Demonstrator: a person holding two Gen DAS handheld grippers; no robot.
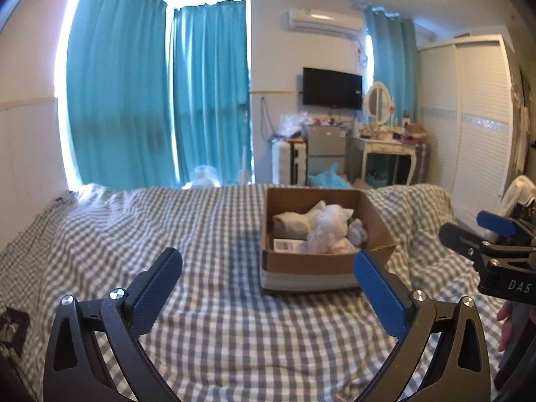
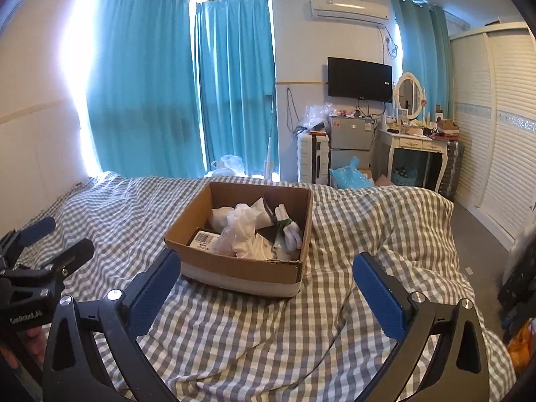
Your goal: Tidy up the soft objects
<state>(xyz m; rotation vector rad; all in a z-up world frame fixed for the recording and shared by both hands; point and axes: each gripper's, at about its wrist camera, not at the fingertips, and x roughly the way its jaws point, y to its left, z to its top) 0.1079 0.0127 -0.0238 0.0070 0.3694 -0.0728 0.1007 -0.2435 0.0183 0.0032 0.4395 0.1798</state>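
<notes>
We saw an open cardboard box (image 2: 234,261) sitting on the grey-and-white checked bedspread (image 2: 368,227), its brown corrugated walls plain above a pale band along the base, one near rim edge slightly torn. Inside it lay a loose heap of soft things: crumpled clear plastic wrapping (image 2: 239,231) over pale folded fabric, a pair of white gloves (image 2: 289,226) with a green band against the right wall, and a flat white packet with a barcode label (image 2: 202,238) at the near left corner. From the left wrist view the same box (image 1: 315,264) held a grey-beige folded cloth (image 1: 289,224) beside the wrinkled plastic (image 1: 326,231). Our right gripper (image 2: 266,271) hovered just short of the box's near wall, its blue ribbed pads (image 2: 154,288) spread wide with nothing between them, the left pad close to the box's near left corner. Our left gripper (image 1: 268,269) was likewise spread wide and empty, with the box ahead and to its right, the right pad overlapping the box's near right corner in view. The bedspread was soft and rumpled, ridged into folds to the right of the box. Each gripper also showed at the edge of the other's view, black-framed with blue pads.
</notes>
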